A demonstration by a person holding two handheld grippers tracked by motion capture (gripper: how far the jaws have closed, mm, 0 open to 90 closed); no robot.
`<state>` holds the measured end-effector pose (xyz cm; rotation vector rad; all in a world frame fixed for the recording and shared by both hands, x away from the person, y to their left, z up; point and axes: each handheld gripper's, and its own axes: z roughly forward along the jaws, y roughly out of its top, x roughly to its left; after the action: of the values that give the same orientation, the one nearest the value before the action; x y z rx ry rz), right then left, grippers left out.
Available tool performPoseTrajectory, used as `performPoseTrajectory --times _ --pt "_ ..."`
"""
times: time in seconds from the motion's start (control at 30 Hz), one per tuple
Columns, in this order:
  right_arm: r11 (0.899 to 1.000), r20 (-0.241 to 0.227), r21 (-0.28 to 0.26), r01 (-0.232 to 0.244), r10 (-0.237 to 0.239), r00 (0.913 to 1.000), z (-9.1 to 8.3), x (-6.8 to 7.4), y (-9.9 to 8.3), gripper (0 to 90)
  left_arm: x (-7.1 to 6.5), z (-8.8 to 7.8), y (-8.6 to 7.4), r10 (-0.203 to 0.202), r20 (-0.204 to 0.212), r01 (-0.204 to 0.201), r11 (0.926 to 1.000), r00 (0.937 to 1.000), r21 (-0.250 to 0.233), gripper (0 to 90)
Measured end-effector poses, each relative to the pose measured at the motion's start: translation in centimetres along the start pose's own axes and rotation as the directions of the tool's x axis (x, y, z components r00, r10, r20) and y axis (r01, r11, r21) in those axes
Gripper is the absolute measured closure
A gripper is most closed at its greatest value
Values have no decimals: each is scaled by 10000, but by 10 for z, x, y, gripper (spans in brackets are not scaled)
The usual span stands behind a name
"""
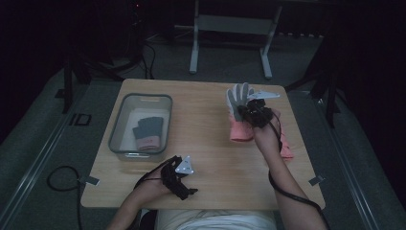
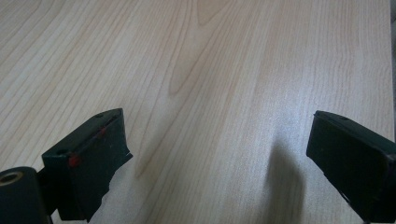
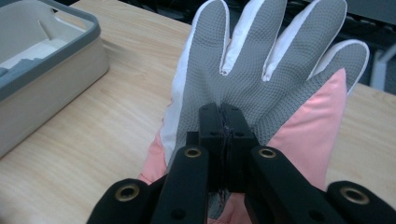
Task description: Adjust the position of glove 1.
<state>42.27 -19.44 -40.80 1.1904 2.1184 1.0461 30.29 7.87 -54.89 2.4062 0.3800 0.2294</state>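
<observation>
Jaws of the right gripper (image 3: 223, 140) are clamped on a grey-and-pink glove (image 3: 261, 79), held up above the table (image 1: 206, 143) near its far right corner. The left gripper (image 2: 219, 158) is kept spread wide, grasping nothing, at the near edge beside the bin (image 1: 117, 129).

My left gripper (image 1: 179, 176) and right gripper (image 1: 256, 112) are black, each topped by a grey three-cornered plate and trailing a black cable. Brass-ringed screw holes dot the linkages; I wear a white top.
</observation>
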Motion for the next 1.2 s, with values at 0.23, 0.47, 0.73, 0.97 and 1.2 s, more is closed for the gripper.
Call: performPoseTrajectory --times 0.23,0.47,0.73,0.97,1.2 --pt "9990 470 430 -102 82 9989 1 33 -20 889 -5 2 1 390 -9 -390 9990 9992 218 49" --pt "9936 693 945 -624 560 9960 11 47 -43 889 -5 2 0 484 48 -486 9982 9988 347 49" --pt "9835 469 1620 -810 743 9961 39 62 -66 887 -6 3 -1 522 59 -524 9980 9986 340 49" --pt "9774 357 1880 -968 917 9951 60 64 -72 883 -5 3 -1 459 74 -461 9985 9989 299 49" --pt "9733 114 2178 -719 711 9974 80 65 -86 867 -5 3 -2 448 49 -449 9985 9990 298 48"
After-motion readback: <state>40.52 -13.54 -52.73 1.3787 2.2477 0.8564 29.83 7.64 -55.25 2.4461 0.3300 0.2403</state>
